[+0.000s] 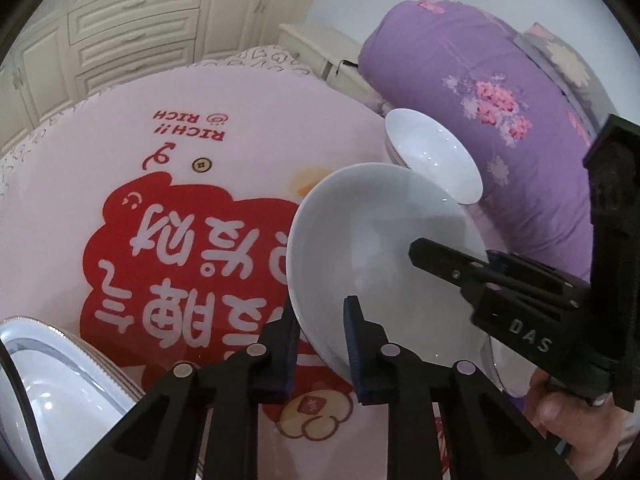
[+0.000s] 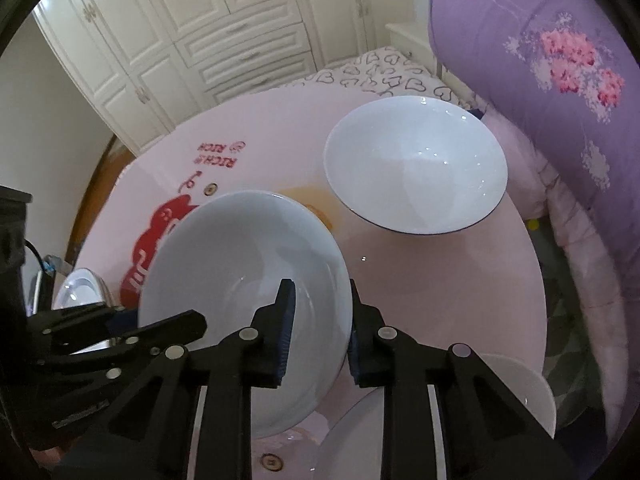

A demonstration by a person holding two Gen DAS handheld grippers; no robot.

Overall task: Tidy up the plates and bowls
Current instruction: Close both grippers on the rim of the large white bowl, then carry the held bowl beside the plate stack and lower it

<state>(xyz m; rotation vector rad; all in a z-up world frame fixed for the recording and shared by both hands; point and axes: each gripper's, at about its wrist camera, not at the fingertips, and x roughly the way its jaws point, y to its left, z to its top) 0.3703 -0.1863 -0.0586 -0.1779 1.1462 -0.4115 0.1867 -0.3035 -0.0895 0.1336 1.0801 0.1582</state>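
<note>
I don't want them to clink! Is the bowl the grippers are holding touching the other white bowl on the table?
Apart. The right wrist view shows pink table between the held bowl and the other bowl.

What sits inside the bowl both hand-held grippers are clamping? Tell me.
The held bowl looks empty inside, apart from one finger of each hand-held gripper over its rim. Those fingers cover small patches.

Home bedroom; cream wardrobe [image 2: 224,28]; purple floral quilt [image 1: 492,92].
</note>
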